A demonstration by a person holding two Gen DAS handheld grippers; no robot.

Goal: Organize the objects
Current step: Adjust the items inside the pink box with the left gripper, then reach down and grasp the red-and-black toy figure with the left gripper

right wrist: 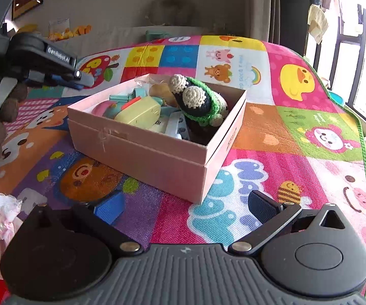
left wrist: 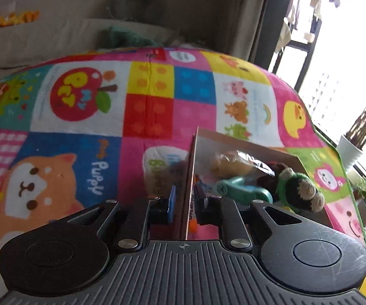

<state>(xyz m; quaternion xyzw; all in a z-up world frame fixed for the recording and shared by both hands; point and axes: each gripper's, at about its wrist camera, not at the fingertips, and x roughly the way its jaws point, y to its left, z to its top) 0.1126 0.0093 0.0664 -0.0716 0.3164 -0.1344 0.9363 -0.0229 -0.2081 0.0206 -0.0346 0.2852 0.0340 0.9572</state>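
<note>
Fingers of the right gripper (right wrist: 183, 209) are hanging spread wide and empty, the pink box (right wrist: 142, 150) of toys sitting just ahead on the mat (right wrist: 284, 152). Farther left, the left gripper (left wrist: 184, 209) is pinching the box's upright wall edge-on, so it's nearer.
</note>
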